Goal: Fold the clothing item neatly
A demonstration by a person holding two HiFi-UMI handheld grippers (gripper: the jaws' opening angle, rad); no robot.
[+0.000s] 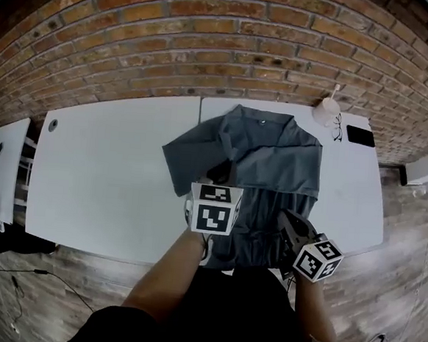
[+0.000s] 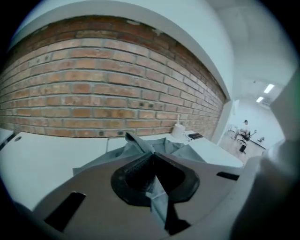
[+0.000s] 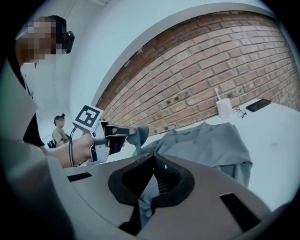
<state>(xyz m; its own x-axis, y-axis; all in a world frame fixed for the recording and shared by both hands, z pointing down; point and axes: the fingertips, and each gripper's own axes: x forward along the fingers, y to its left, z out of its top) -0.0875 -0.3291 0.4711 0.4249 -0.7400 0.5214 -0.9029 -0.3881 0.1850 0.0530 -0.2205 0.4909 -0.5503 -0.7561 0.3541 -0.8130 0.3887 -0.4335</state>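
Note:
A grey shirt (image 1: 270, 160) lies on the white table (image 1: 352, 192), collar toward the brick wall, its lower part hanging over the near edge. My left gripper (image 1: 222, 172) is above the shirt's left side, shut on a raised fold of the grey cloth (image 2: 157, 190). My right gripper (image 1: 287, 222) is at the near edge by the hem, shut on the cloth (image 3: 143, 199). In the right gripper view the left gripper (image 3: 137, 135) holds a tuft of fabric up, and the shirt (image 3: 211, 145) spreads behind it.
A white cup (image 1: 326, 110), glasses (image 1: 338, 129) and a dark phone (image 1: 360, 135) sit at the table's far right corner. A second white table (image 1: 110, 173) adjoins on the left. A brick wall (image 1: 209, 48) runs behind. People stand far off in both gripper views.

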